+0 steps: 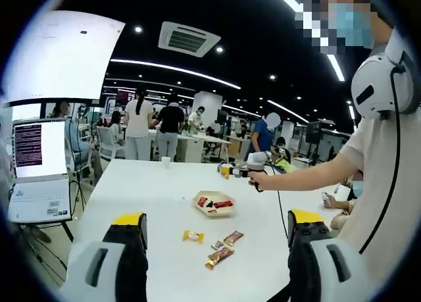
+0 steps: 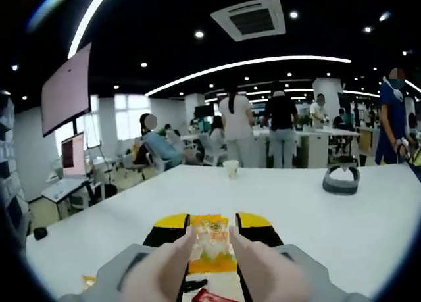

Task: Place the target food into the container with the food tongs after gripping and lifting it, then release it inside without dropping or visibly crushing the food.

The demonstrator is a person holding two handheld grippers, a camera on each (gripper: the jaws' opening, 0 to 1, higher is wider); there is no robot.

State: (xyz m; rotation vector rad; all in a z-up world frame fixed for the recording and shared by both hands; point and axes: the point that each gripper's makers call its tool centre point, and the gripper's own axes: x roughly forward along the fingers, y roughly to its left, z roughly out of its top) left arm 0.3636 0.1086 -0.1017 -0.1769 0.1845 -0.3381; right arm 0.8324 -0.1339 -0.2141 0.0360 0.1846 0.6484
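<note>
The right gripper (image 2: 212,239) is closed on an orange snack packet (image 2: 212,247), pinched between its pale tong tips above the white table (image 2: 316,216). A red packet (image 2: 209,295) lies just beneath. The left gripper (image 1: 217,239) stands wide apart, gripping nothing. Beyond it sits a wooden tray (image 1: 214,204) holding red packets, with loose wrapped snacks (image 1: 222,248) nearer. A paper cup (image 2: 230,168) stands far off.

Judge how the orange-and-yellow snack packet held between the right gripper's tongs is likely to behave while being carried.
The snack packet looks like thin, glossy film, so it is probably light and could slip. It appears soft and puffy between the tongs, so it would likely crumple under a hard squeeze. Held by its sides, it hangs upright, unlikely to roll.
</note>
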